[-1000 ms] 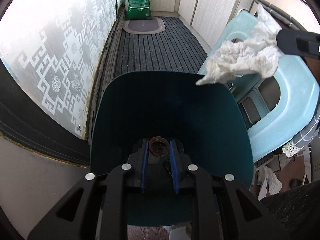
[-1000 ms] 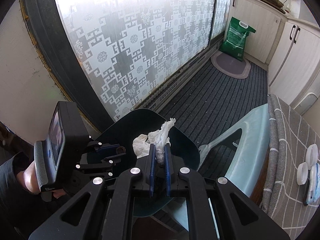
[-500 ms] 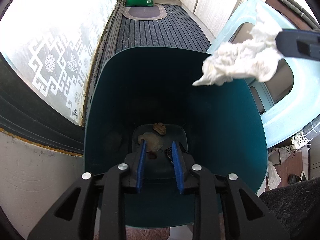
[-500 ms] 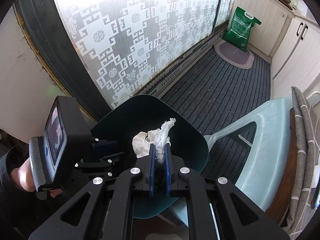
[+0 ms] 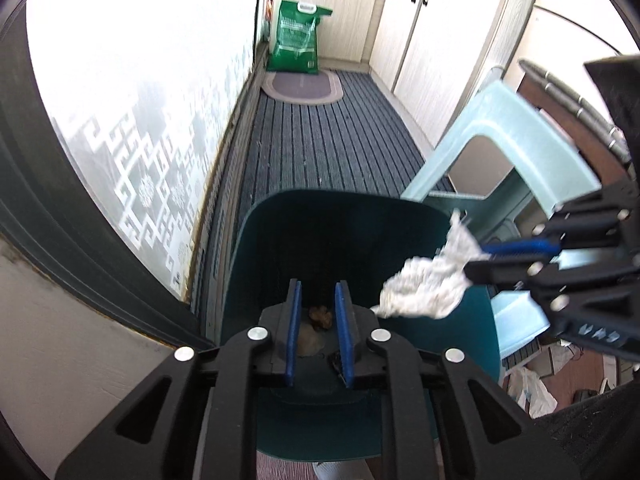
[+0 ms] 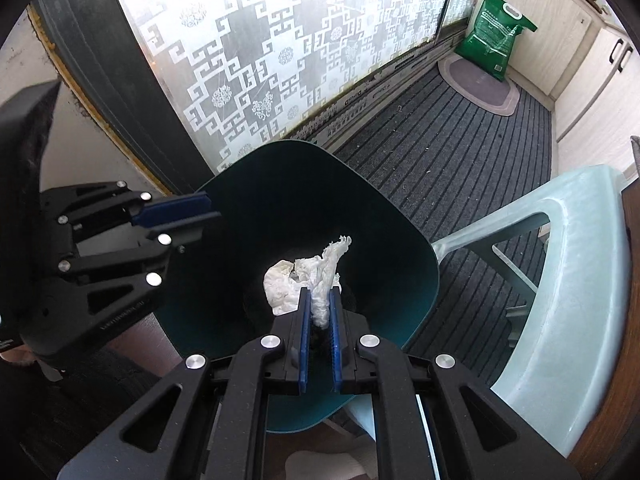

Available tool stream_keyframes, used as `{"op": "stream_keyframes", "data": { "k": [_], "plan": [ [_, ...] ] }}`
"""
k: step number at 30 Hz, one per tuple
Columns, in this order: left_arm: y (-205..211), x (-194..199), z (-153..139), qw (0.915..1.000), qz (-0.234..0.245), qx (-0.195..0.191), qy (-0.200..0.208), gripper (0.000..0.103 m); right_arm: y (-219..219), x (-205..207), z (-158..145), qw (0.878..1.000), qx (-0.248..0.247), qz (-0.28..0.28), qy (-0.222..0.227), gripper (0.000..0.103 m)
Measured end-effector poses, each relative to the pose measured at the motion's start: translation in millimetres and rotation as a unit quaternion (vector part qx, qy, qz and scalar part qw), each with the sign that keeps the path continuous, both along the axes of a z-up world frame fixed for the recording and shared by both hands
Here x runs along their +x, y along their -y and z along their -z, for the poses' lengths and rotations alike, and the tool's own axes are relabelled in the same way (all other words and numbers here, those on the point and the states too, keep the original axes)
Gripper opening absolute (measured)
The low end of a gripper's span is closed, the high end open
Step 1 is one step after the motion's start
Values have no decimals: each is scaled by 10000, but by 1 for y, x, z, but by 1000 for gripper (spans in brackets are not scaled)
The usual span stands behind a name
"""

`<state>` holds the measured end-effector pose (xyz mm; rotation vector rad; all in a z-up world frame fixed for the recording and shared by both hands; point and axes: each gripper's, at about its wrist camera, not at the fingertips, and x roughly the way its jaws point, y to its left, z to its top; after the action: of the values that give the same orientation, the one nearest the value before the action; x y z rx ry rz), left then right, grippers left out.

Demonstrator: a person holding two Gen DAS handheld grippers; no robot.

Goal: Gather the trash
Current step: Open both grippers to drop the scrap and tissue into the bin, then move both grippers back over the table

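white crumpled tissue [image 6: 308, 284] is pinched in your right hand-held gripper [image 6: 319, 322], directly over the teal bin [image 6: 416, 280] mouth at frame centre. your left hand-held gripper [image 5: 317, 320] is closing on nothing, above the same bin.

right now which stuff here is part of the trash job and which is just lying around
Part of the job:
crumpled tissue, pinched in the right gripper
teal bin
scraps in the bin

Just lying about:
green bag
oval mat
pale blue stool
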<state>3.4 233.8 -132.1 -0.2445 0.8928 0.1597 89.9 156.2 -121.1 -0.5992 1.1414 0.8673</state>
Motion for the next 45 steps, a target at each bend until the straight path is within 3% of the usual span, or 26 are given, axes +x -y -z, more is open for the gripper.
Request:
{"op": "stream_keyframes", "data": {
  "k": [9,21,26,28,34,39,45],
  "plan": [
    [2,-7,-40,9972,-156,104,719,12,2,-3,24,9995,-260,-51,-172,9],
    [17,-29,-103,9786,-240,300,2019,11,3,-14,61,9962,-723,-213,-437,10],
    [25,-41,-124,9708,-269,254,2371,11,6,-17,64,9955,-793,-239,-453,38],
    [27,-41,-130,9688,-303,261,2447,13,7,-18,63,9959,-763,-242,-423,38],
    [37,-45,-141,9627,-333,397,2656,31,9,-24,48,9978,-458,-368,-314,38],
    [28,-50,-148,9567,-516,381,2840,36,12,-25,19,9989,-51,-442,-133,38],
    [18,-57,-158,9497,-748,227,3033,41,24,-31,-36,9949,767,-579,296,38]
  ]
}}
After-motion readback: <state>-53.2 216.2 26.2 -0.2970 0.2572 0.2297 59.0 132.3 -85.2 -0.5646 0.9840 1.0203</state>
